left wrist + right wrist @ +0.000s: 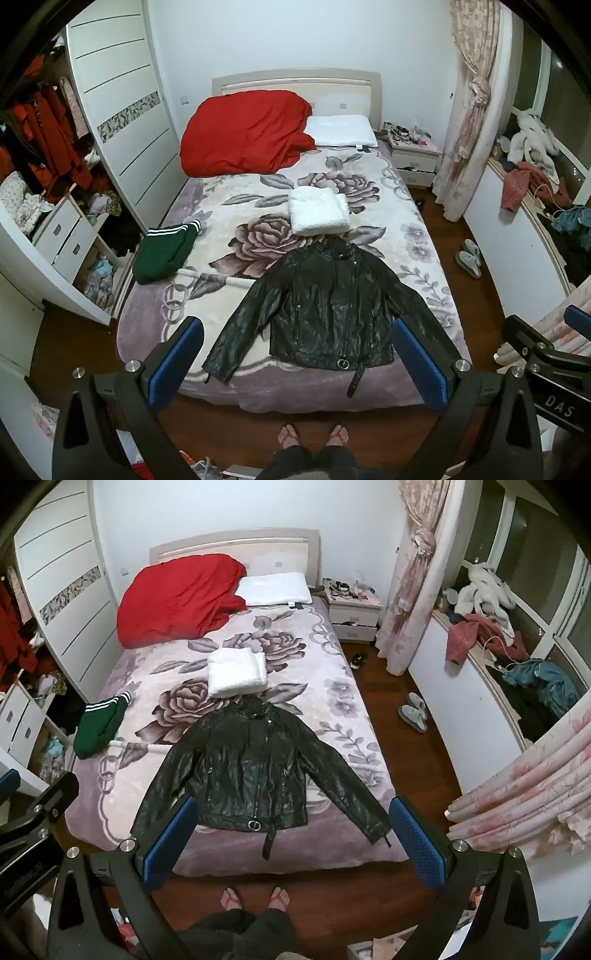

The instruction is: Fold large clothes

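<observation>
A black leather jacket (325, 302) lies flat, front up, sleeves spread, near the foot of the bed; it also shows in the right wrist view (251, 768). My left gripper (295, 362) is open and empty, held above the foot of the bed, well short of the jacket's hem. My right gripper (291, 838) is open and empty, at a similar height to the right. A folded white garment (318, 216) lies just beyond the jacket's collar. A folded green garment with white stripes (166, 253) lies at the bed's left edge.
A red quilt (247, 133) and a white pillow (341, 130) lie at the head of the bed (207, 206). An open wardrobe (55, 155) stands at the left, a nightstand (415, 157) and curtains at the right. Slippers (469, 257) lie on the wooden floor. The person's feet (314, 435) are at the bed's foot.
</observation>
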